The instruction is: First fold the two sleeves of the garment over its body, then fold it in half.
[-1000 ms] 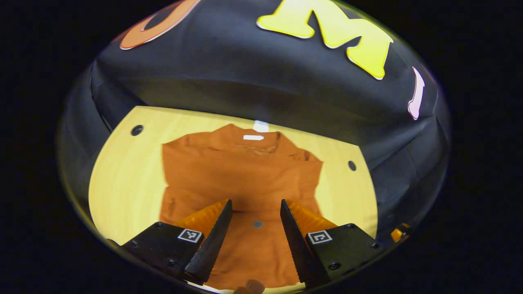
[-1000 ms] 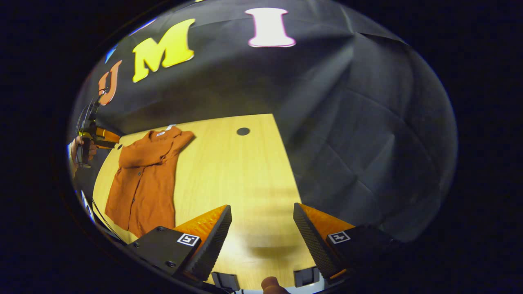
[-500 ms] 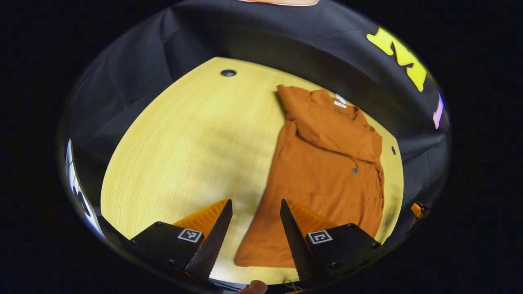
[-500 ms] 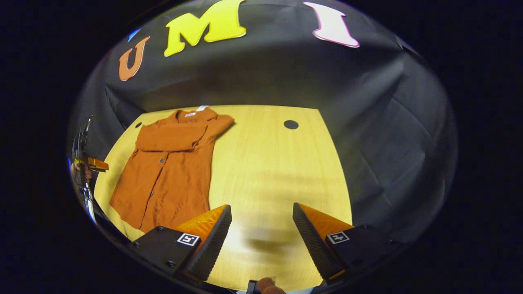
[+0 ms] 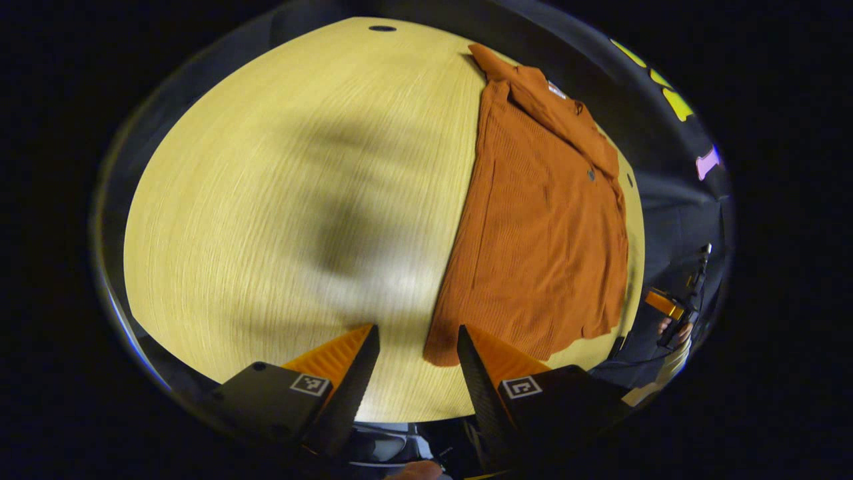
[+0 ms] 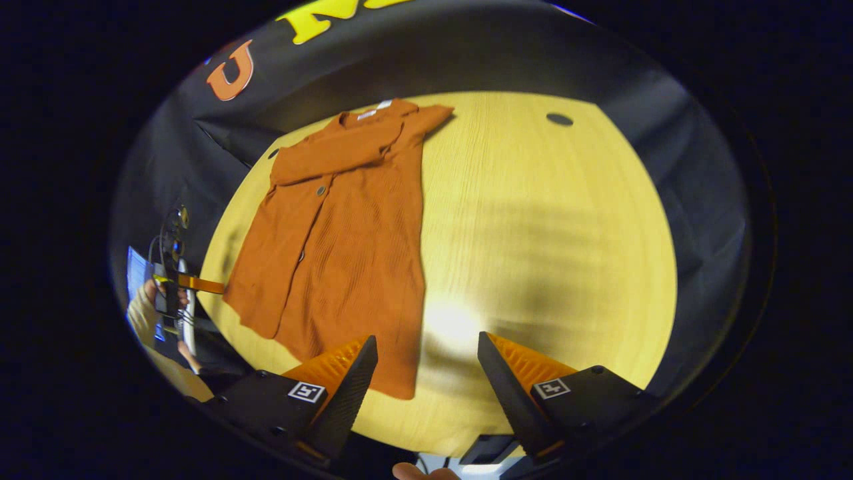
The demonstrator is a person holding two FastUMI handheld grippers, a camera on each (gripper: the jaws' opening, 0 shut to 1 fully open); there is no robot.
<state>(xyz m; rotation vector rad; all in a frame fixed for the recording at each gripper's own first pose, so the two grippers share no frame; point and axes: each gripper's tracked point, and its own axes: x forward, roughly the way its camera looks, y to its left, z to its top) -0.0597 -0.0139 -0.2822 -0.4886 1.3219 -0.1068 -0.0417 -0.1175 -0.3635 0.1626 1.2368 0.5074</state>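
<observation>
With sleeves lying folded over shirt (image 6: 340, 233) on table (image 6: 546, 220), half-fold left; left gripper (image 5: 416, 370) and right gripper (image 6: 426, 380) open, empty.

The garment (image 5: 540, 220) is a rust orange throughout, with a fine ribbed texture running lengthwise down its body. Its buttons (image 6: 320, 191) are small and dark grey, and a white tag (image 6: 366, 114) sits inside the collar. The surface (image 5: 280, 200) is pale yellow wood with thin straight grain lines and soft grey shadows across it. A dark round hole (image 6: 560, 119) marks the surface near its far edge.
</observation>
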